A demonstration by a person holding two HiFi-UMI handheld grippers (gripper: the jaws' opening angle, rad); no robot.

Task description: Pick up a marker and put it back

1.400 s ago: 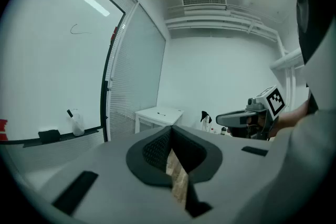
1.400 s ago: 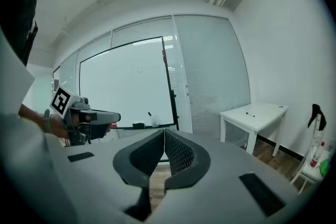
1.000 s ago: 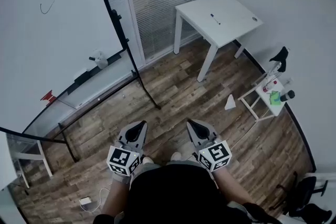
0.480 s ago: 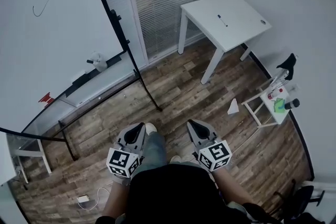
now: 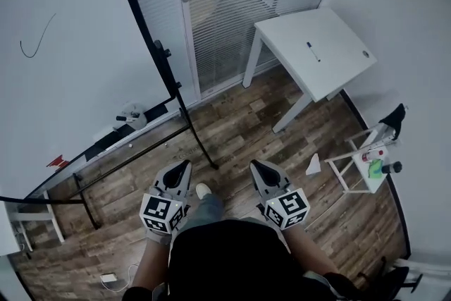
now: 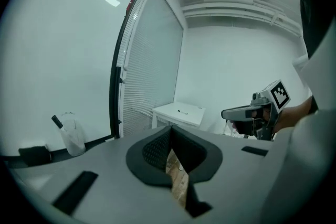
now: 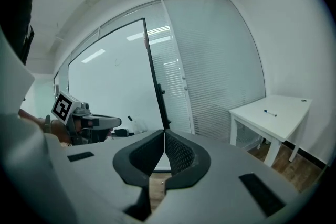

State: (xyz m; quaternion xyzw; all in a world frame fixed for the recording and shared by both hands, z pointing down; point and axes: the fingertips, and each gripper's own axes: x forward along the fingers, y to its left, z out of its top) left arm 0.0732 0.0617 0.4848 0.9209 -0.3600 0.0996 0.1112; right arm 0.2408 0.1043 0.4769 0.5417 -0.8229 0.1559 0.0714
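A dark marker [image 5: 309,47] lies on the small white table [image 5: 331,63] in the far right corner; it also shows as a marker [image 7: 270,113] on that table [image 7: 283,118] and, tiny, as a marker [image 6: 182,111]. Both grippers hang low in front of my body, above the wooden floor and far from the table. My left gripper [image 5: 184,166] [image 6: 170,129] is shut with nothing in it. My right gripper [image 5: 254,166] [image 7: 164,132] is shut and empty too. A clear cup [image 6: 72,136] with another marker in it stands on the whiteboard's tray.
A large whiteboard [image 5: 63,46] on a black stand [image 5: 190,130] fills the left. A glass wall with blinds [image 5: 239,3] is ahead. A small white rack with bottles [image 5: 368,167] and a white paper [image 5: 313,165] sit at the right. A cable adapter [image 5: 108,278] lies on the floor.
The view has swung leftward and forward: table, marker and rack slid right and down in the picture. A shoe has stepped out between the grippers. Both grippers stay shut and empty.
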